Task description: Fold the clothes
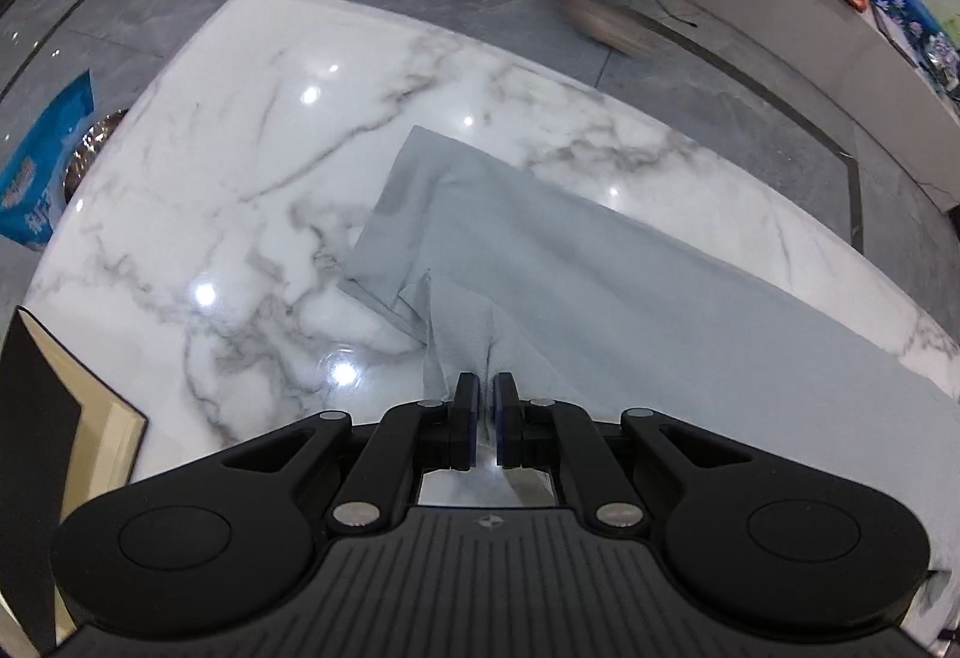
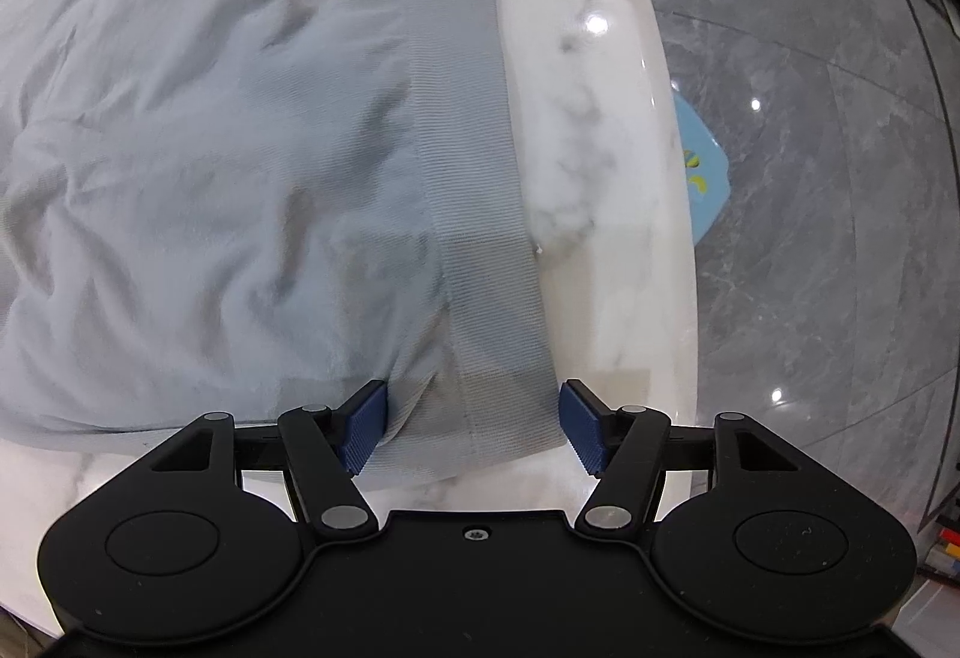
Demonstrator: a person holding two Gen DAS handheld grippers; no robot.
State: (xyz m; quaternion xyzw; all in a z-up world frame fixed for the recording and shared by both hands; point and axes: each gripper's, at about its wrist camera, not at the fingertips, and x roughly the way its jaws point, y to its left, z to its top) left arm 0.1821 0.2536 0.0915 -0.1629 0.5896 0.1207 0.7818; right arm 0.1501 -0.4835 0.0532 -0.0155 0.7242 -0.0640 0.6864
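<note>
While the pale grey garment (image 1: 540,262) lies spread over the white marble table (image 1: 240,166), the folding looks barely begun, as far as these views show: most of the cloth is in a single rumpled layer, and no neat stacked fold is visible.

From the left wrist view, the left gripper (image 1: 486,406) is clenched on a pinch of the fabric, which tents up toward its fingers; a short sleeve-like flap (image 1: 390,232) trails out at about ten o'clock from the pinch. That lifted edge suggests a fold is being started on this side.

From the right wrist view, the right gripper (image 2: 474,427) points down at the ribbed hem band (image 2: 474,166) with its blue pads spread wide. The band's corner lies between them, the pad at nine o'clock against a fold of cloth, the other clear of it, so I judge this end released.

As for the garment's lie, its long axis in the left view runs from the sleeve near eleven o'clock down to four o'clock. In the right view the hem band runs from twelve to six o'clock, close beside the table's rounded edge at three o'clock, with the body spreading toward nine.

Left to do, in my judgement: carry the pinched side across, smooth the wrinkles, and fold again.
</note>
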